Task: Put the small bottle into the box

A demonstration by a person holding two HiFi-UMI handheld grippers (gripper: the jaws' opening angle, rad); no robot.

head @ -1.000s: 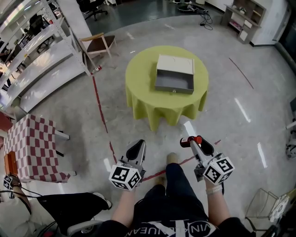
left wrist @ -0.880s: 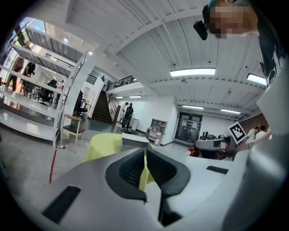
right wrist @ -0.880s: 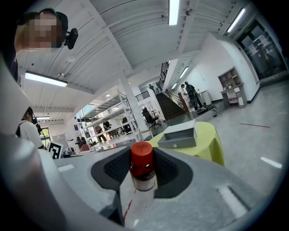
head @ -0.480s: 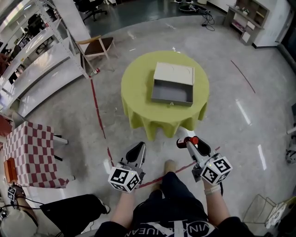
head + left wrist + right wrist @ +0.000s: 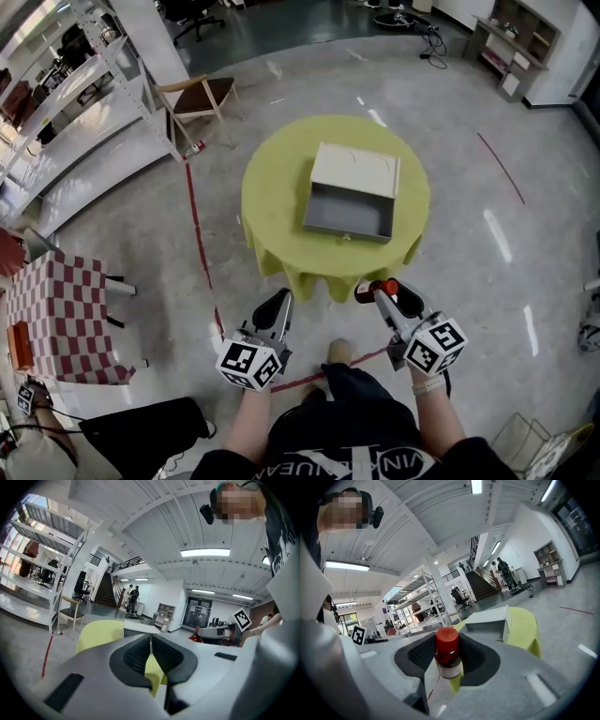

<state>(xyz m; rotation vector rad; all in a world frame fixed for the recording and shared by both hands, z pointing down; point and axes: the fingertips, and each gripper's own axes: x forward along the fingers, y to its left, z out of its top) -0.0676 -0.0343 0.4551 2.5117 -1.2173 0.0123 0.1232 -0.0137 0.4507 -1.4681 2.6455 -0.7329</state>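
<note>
Right gripper is clamped on the small bottle, which stands upright between its dark pads; left gripper has its jaws pressed together with nothing between them. Both are held over the floor, short of the round table, well apart from the box that sits on the table's yellow-green cloth.

From the head view the bottle is little more than a red spot at the jaw tips. The right gripper view alone shows its red cap, its dark body and a pale label, whose print is too small to read. Only the head view looks down into the box: a grey tray with its pale lid folded back on the far side. Both gripper views meet the box side-on, so its inside is hidden from them. The left gripper view also catches the other gripper at its right edge, marker cube up, with a bit of red at its tip.

The cloth hides the table's legs. A red tape line runs along the floor to the left of the table. A wooden chair and long white shelving stand beyond it on the left, and a red-checked table is cut off at the left edge.
</note>
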